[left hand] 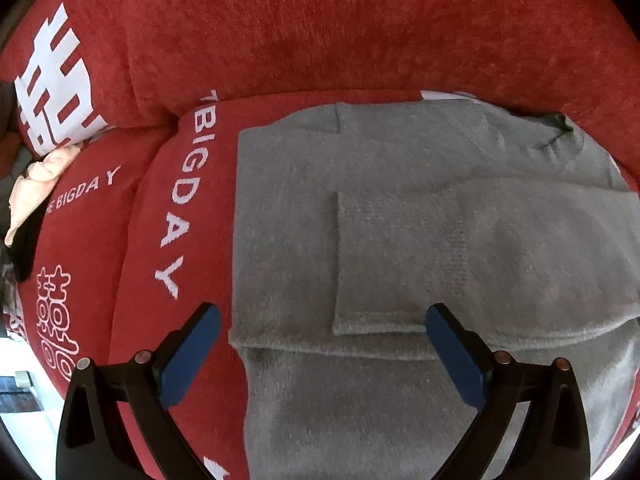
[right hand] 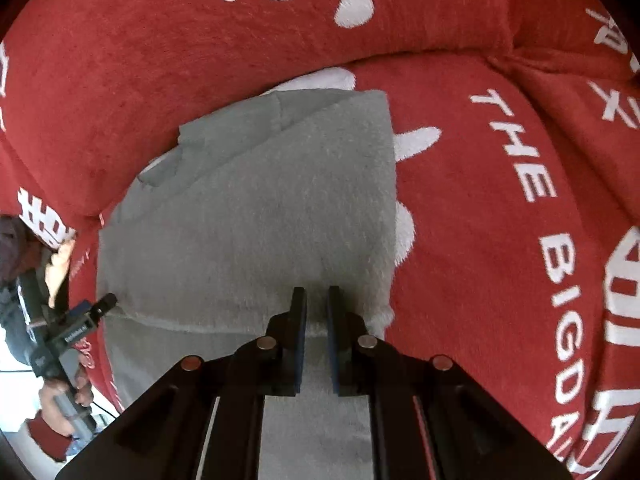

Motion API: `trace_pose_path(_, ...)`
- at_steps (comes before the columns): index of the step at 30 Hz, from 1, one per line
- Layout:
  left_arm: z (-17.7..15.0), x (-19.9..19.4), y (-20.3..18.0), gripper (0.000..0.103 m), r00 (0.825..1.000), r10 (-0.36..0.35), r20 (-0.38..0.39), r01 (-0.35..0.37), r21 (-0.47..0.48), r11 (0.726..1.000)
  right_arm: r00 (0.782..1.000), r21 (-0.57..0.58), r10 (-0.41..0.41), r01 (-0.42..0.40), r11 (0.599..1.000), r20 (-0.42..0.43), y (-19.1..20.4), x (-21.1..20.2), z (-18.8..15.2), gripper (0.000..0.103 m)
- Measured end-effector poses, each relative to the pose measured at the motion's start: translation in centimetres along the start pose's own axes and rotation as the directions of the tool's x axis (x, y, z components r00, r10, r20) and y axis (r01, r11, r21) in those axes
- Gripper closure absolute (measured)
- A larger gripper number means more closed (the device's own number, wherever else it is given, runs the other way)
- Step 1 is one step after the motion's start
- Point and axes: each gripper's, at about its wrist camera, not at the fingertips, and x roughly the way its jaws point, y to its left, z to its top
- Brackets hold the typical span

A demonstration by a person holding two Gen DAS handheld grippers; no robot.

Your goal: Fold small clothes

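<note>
A grey knitted sweater (left hand: 288,208) lies flat on a red sofa seat, sides folded in and one sleeve (left hand: 400,260) laid across the body; its collar (left hand: 560,136) is at the far right. My left gripper (left hand: 323,314) hangs open and wide above the sweater's near left part, holding nothing. In the right wrist view the sweater (right hand: 260,208) shows as a folded grey panel. My right gripper (right hand: 317,294) is over its near right corner, pads a narrow gap apart with nothing between them. The left gripper (right hand: 92,312) appears there too, held in a person's hand (right hand: 64,400).
The red sofa cover (left hand: 360,32) bears white lettering, with the backrest rising behind the sweater and a seat seam (right hand: 540,76) to the right. A peach and black cloth (left hand: 36,184) lies at the far left. The floor (left hand: 24,400) shows beyond the seat edge.
</note>
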Motion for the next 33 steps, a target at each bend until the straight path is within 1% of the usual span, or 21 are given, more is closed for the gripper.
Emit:
trace_pose_path(1, -0.1, -0.2, 0.0, 0.0, 1.0, -0.004, -0.001, 0.004, -0.001, 1.0, 1.0, 0.003, 0.002, -0.002, 1.0, 0.0, 0.2, -0.3, -0.3, 0.086)
trace_pose_path(2, -0.1, -0.3, -0.1, 0.0, 1.0, -0.01, -0.003, 0.01, 0.0, 1.0, 1.0, 0.008, 0.008, -0.008, 1.0, -0.001, 0.4, -0.4, -0.4, 0.078)
trace_pose_path(4, -0.4, -0.7, -0.5, 0.0, 1.0, -0.016, -0.01, 0.016, 0.005, 1.0, 1.0, 0.018, 0.018, -0.018, 1.0, -0.002, 0.8, -0.8, -0.9, 0.067)
trace_pose_path(5, -0.6, -1.0, -0.8, 0.0, 1.0, -0.018, -0.014, 0.019, 0.01, 1.0, 1.0, 0.019, 0.02, -0.02, 1.0, -0.001, 1.0, -1.0, -1.1, 0.065)
trace_pose_path(11, -1.7, -1.9, -1.7, 0.0, 0.999, -0.037, -0.024, 0.037, 0.024, 0.999, 0.999, 0.039, 0.024, -0.023, 0.999, -0.026, 2.4, -0.5, -2.0, 0.061)
trace_pose_path(20, -2.7, -3.7, -3.5, 0.0, 0.997, -0.056, -0.051, 0.058, 0.032, 0.998, 0.999, 0.035, 0.029, -0.027, 0.999, -0.034, 1.9, -2.0, -3.7, 0.059)
trace_pose_path(27, -4.5, -5.0, -5.7, 0.0, 0.995, -0.052, -0.08, 0.054, 0.019, 0.998, 0.998, -0.047, 0.019, -0.022, 0.999, -0.061, 1.9, -3.1, -4.9, 0.055)
trace_pose_path(33, -7.0, -6.4, -7.2, 0.0, 0.993, -0.054, -0.104, 0.052, -0.023, 0.998, 0.993, -0.083, 0.052, -0.061, 0.995, -0.111, 1.3, -3.2, -5.6, 0.055)
